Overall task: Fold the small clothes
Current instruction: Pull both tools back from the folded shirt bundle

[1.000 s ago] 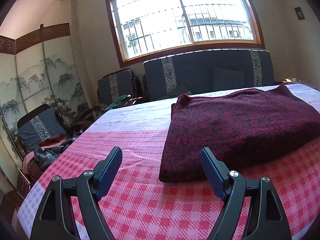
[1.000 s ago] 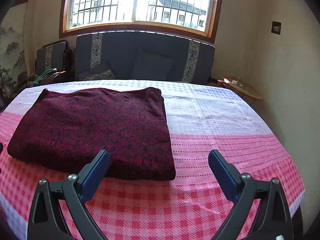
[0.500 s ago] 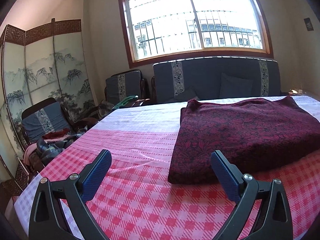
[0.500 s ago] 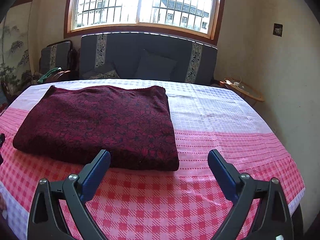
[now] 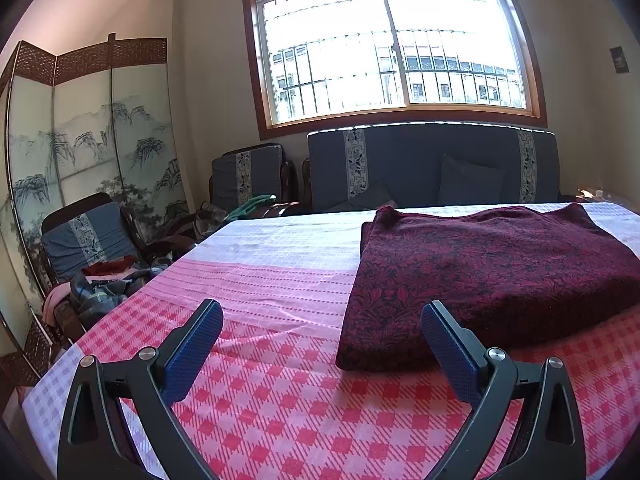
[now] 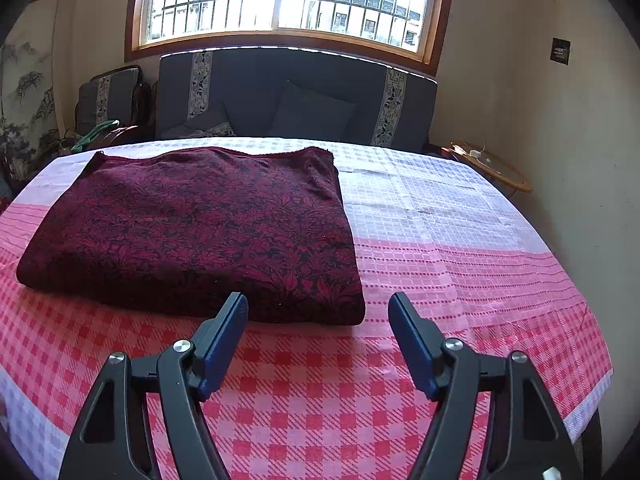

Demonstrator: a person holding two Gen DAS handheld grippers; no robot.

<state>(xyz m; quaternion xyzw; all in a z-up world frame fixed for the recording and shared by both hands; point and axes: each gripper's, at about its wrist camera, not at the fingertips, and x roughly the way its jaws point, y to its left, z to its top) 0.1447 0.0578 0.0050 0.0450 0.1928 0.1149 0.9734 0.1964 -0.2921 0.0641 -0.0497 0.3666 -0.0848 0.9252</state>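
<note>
Checked tablecloth (image 6: 400,380); maroon floral garment (image 6: 200,232) folded flat, rectangular.

On my left gripper (image 5: 322,322) I see two curved black plastic arms with triangular cut-outs, each ending in a flat blue pad (image 5: 196,350) with a fine grid texture. Round silver screws (image 5: 146,353) sit at the joints. My right gripper (image 6: 318,312) is built the same: black arms, blue textured pads (image 6: 412,344), silver screw heads (image 6: 454,345), and one more pale fastener low at the frame's edge.
</note>
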